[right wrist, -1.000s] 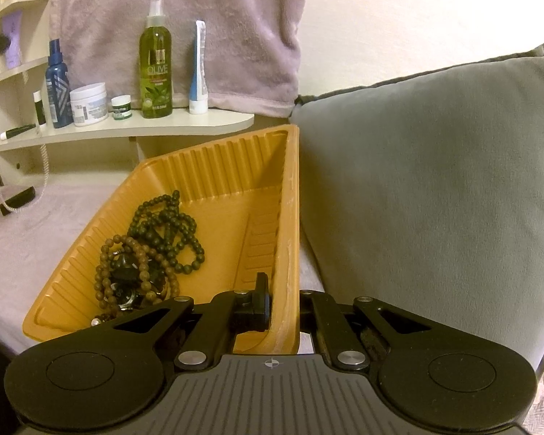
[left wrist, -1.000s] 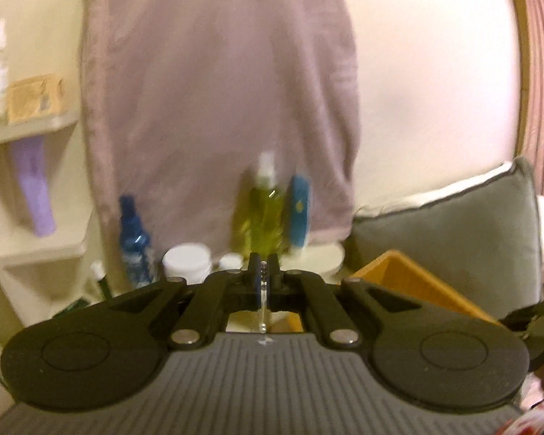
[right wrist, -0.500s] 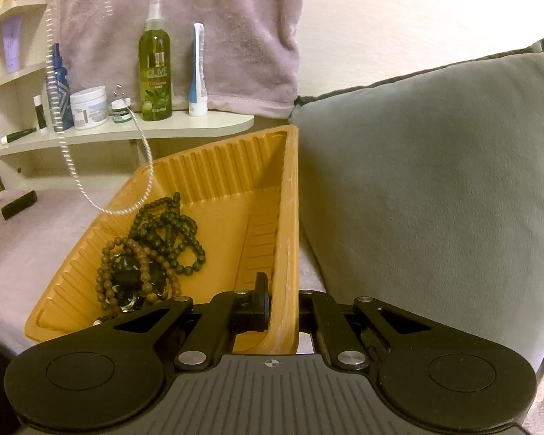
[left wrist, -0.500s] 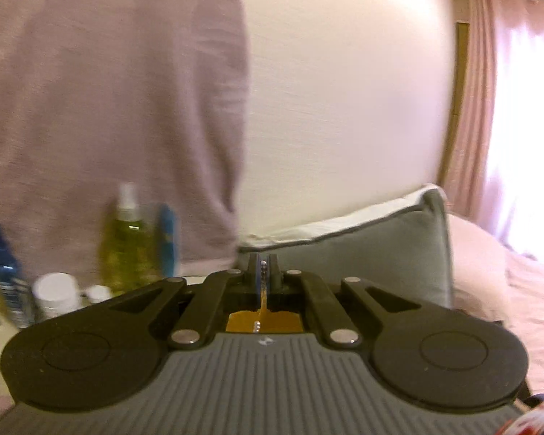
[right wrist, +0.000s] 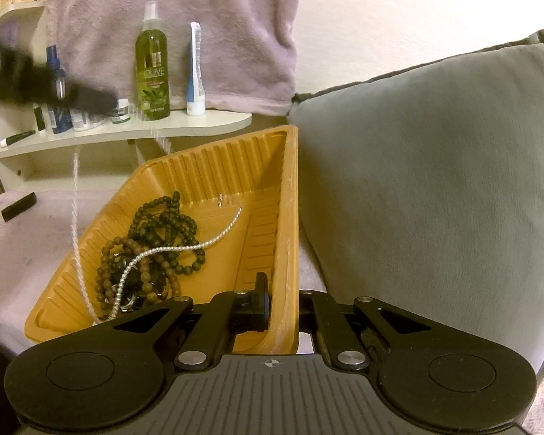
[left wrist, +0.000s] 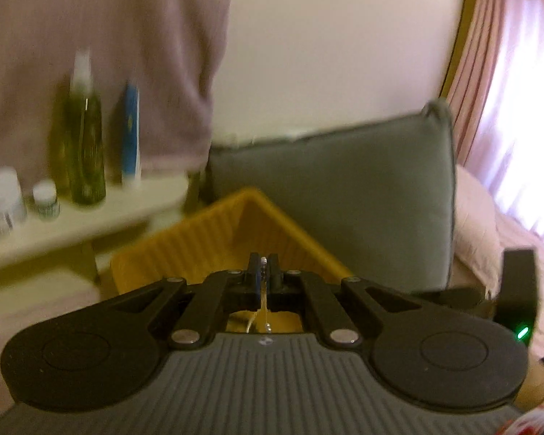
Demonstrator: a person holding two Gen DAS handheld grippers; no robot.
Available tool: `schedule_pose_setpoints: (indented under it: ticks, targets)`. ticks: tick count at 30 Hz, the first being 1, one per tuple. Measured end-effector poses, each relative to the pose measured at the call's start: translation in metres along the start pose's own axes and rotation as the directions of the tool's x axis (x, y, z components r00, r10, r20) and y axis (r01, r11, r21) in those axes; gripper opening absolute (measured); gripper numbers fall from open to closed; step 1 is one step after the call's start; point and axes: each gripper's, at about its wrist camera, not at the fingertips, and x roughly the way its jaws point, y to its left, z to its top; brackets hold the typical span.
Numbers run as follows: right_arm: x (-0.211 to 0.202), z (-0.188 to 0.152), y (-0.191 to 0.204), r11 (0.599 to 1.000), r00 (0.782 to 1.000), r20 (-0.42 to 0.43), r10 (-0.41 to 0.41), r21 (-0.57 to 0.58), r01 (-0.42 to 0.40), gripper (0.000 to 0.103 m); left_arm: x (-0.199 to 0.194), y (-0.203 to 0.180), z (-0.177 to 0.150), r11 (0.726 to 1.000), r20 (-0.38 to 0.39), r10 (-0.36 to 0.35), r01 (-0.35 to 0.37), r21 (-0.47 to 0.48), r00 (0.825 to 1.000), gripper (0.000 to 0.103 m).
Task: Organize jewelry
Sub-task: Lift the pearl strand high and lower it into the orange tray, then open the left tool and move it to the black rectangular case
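An orange ridged tray [right wrist: 214, 166] lies on the bed and holds a dark green bead necklace [right wrist: 163, 217] and a brown bead necklace [right wrist: 108, 272]. My left gripper [left wrist: 263, 266] is shut on a pearl necklace [left wrist: 263, 304], which hangs from the pads above the tray [left wrist: 199, 239]. In the right wrist view the left gripper [right wrist: 105, 99] is blurred at the upper left, and the pearl necklace [right wrist: 199, 244] drapes down across the beads in the tray. My right gripper [right wrist: 283, 297] is shut on the tray's right wall.
A grey pillow [right wrist: 435, 181] leans right beside the tray. A white shelf [right wrist: 199, 125] behind carries a green spray bottle [right wrist: 152, 61], a blue tube [right wrist: 196, 72] and small jars. A pink towel [right wrist: 170, 18] hangs above it. A small black object [right wrist: 18, 206] lies on the bedspread.
My left gripper has swung down and right over the tray with the pearl necklace. The necklace's lower end now lies on the beads in the tray. The right gripper has not moved.
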Motion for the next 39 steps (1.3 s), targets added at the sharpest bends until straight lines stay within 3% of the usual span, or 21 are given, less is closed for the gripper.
schedule_pose_setpoints:
  ticks: [5, 7, 9, 15, 21, 26, 39]
  targets:
    - [0.0, 0.0, -0.001, 1.0, 1.0, 0.0, 0.001, 0.001, -0.001, 0.004, 0.016, 0.012, -0.017, 1.0, -0.064, 0.015, -0.016, -0.015, 0.998, 0.002]
    - [0.0, 0.0, -0.001, 1.0, 1.0, 0.0, 0.001, 0.0, -0.001, 0.004, 0.018, 0.014, -0.021, 1.0, -0.072, 0.021, -0.021, -0.01, 0.997, 0.007]
    - [0.001, 0.0, -0.001, 1.0, 1.0, -0.001, 0.001, 0.001, -0.001, 0.004, 0.015, 0.016, -0.02, 0.999, -0.065, 0.026, -0.027, -0.018, 0.998, 0.013]
    - [0.001, 0.0, -0.001, 1.0, 1.0, -0.001, 0.0, 0.001, 0.0, 0.004, -0.003, 0.031, -0.023, 0.994, -0.012, 0.102, -0.103, -0.043, 0.995, 0.018]
    - [0.001, 0.0, -0.001, 1.0, 1.0, 0.0, 0.0, 0.0, 0.0, 0.004, -0.024, 0.052, -0.038, 0.976, 0.022, 0.205, -0.203, -0.08, 0.978, 0.023]
    - [0.001, 0.0, 0.0, 1.0, 1.0, 0.0, -0.002, -0.005, 0.002, 0.004, -0.044, 0.072, -0.057, 0.949, 0.037, 0.299, -0.292, -0.12, 0.954, 0.025]
    - [-0.001, -0.001, 0.003, 1.0, 1.0, 0.0, -0.005, -0.018, 0.005, 0.004, -0.085, 0.126, -0.105, 0.846, -0.006, 0.518, -0.513, -0.143, 0.856, 0.03]
